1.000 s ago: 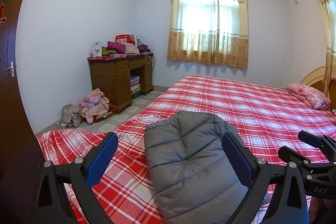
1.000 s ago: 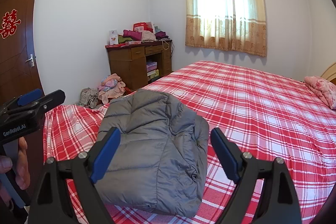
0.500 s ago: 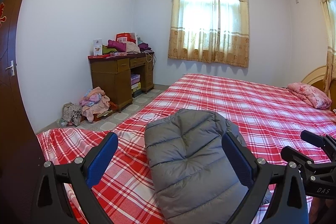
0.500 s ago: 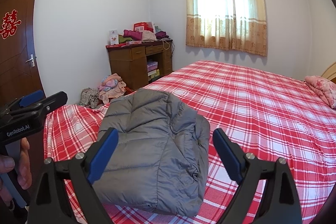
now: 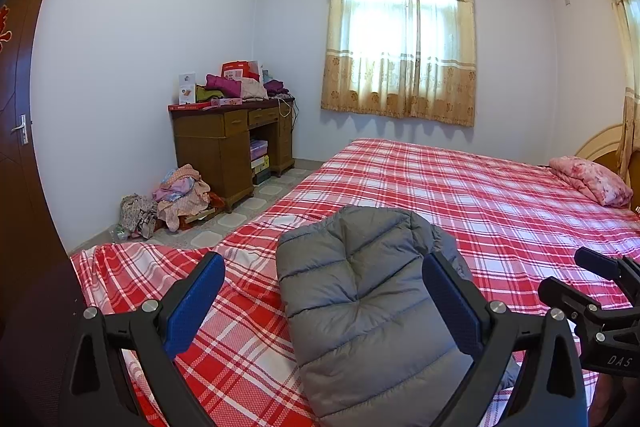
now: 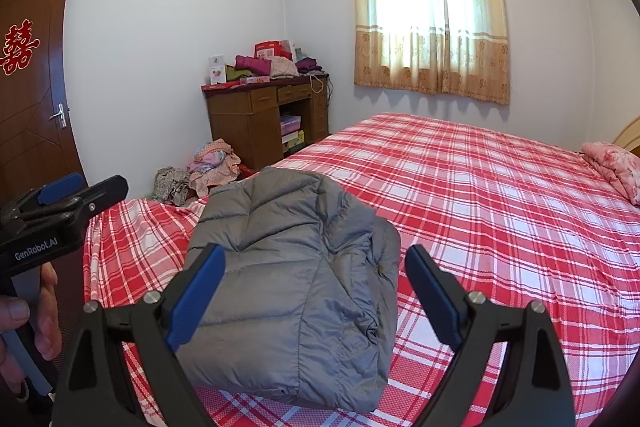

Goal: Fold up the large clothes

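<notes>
A grey quilted puffer jacket (image 5: 368, 303) lies folded into a compact bundle on the red plaid bed (image 5: 460, 195), near its foot. It also shows in the right wrist view (image 6: 292, 267). My left gripper (image 5: 324, 303) is open and empty, held above the bundle's near end. My right gripper (image 6: 316, 295) is open and empty, above the bundle's near edge. Each gripper shows in the other's view: the right gripper (image 5: 596, 287) at the right edge, the left gripper (image 6: 80, 193) at the left, held by a hand.
A pink pillow (image 5: 588, 179) lies at the head of the bed. A wooden desk (image 5: 232, 143) piled with clothes and boxes stands against the far wall. A heap of clothes (image 5: 176, 195) lies on the floor. A brown door (image 6: 32, 87) is at left.
Both grippers have drawn back and lowered very slightly. The jacket has not moved and both grippers stay open.
</notes>
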The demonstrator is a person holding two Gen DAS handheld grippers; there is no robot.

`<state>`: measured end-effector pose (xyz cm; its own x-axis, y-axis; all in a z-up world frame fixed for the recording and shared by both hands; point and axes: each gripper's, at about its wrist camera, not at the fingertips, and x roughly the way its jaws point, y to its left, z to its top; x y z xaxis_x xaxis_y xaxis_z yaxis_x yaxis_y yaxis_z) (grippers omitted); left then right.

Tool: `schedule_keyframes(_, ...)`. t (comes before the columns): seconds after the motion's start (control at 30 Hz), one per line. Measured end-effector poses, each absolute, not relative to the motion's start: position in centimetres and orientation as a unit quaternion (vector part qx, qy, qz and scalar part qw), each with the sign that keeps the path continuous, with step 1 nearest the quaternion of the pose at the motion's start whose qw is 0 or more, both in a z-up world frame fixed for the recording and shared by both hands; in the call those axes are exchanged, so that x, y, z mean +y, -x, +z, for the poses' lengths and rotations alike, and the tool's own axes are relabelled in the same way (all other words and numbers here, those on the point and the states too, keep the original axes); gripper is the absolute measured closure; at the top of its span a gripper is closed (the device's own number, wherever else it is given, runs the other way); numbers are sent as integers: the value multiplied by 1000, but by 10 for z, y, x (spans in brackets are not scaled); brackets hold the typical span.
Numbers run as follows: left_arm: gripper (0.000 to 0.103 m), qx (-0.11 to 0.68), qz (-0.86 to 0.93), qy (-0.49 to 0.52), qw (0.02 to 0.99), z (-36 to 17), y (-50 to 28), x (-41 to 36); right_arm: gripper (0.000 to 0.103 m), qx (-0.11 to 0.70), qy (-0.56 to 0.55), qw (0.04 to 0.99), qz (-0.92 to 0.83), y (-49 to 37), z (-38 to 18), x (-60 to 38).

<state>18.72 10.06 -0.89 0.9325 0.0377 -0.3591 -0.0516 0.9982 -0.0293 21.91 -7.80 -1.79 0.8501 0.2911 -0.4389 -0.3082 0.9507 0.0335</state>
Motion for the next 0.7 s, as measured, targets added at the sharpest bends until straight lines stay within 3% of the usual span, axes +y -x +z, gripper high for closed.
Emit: schedule_keyframes(0.7, 3, 192, 22, 18, 981, -12, -192, 96, 10, 219, 18, 963, 155, -217, -19, -78)
